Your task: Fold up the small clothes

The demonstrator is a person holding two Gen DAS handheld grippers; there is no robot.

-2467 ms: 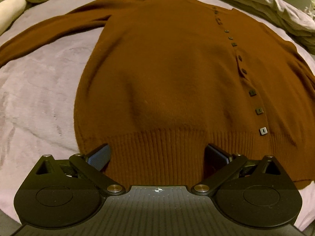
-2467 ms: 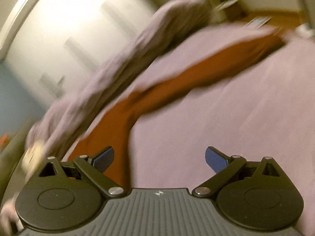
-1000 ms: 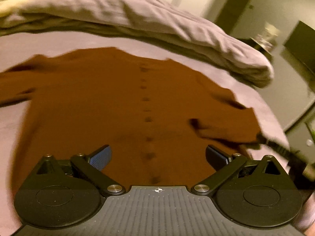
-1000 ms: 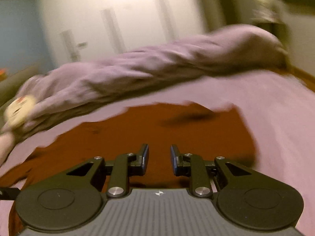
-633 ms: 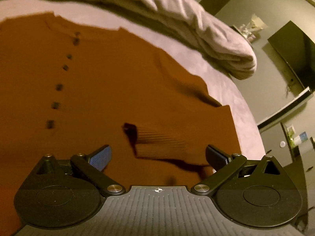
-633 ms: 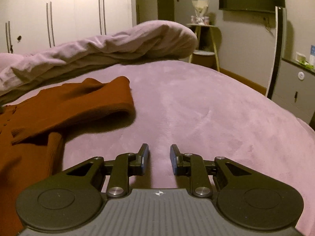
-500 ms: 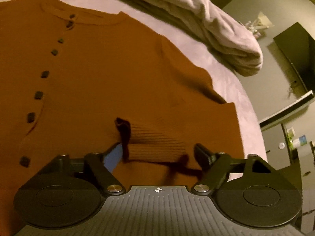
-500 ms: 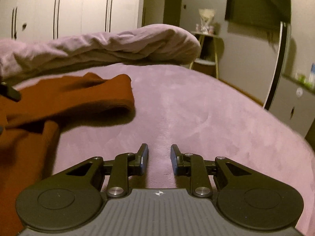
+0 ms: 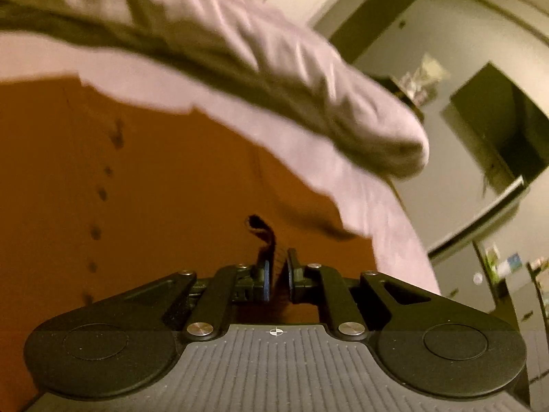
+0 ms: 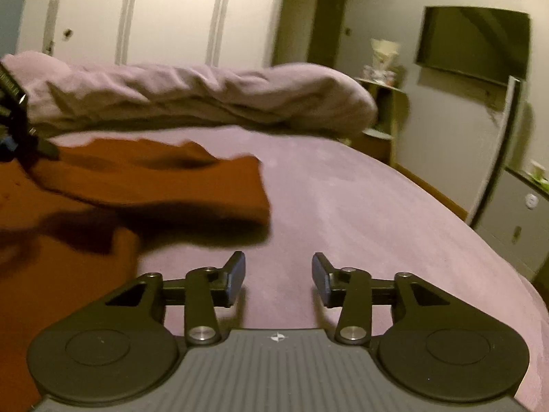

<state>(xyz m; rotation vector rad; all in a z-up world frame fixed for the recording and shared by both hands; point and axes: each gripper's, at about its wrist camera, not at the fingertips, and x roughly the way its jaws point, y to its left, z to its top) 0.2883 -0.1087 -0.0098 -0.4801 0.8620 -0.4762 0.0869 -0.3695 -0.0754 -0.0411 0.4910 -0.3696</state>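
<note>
A brown buttoned cardigan (image 9: 154, 185) lies flat on the lilac bed, its right sleeve folded in over the body. My left gripper (image 9: 276, 274) is shut on the ribbed sleeve cuff (image 9: 266, 240), which stands pinched between the pads. In the right wrist view the folded sleeve (image 10: 164, 178) lies to the left. My right gripper (image 10: 278, 276) is open and empty, low over bare bed (image 10: 360, 206) beside the cardigan's edge. The left gripper (image 10: 13, 116) shows at that view's far left edge.
A rolled lilac duvet (image 10: 206, 96) lies across the far side of the bed. Beyond the bed's right edge are a small side table (image 10: 381, 103), a wall TV (image 10: 473, 41) and a grey cabinet (image 10: 514, 219). White wardrobe doors (image 10: 154, 17) stand behind.
My left gripper has closed on the sleeve cuff and tilted up. My right gripper has opened from nearly shut and stays over the bare bed.
</note>
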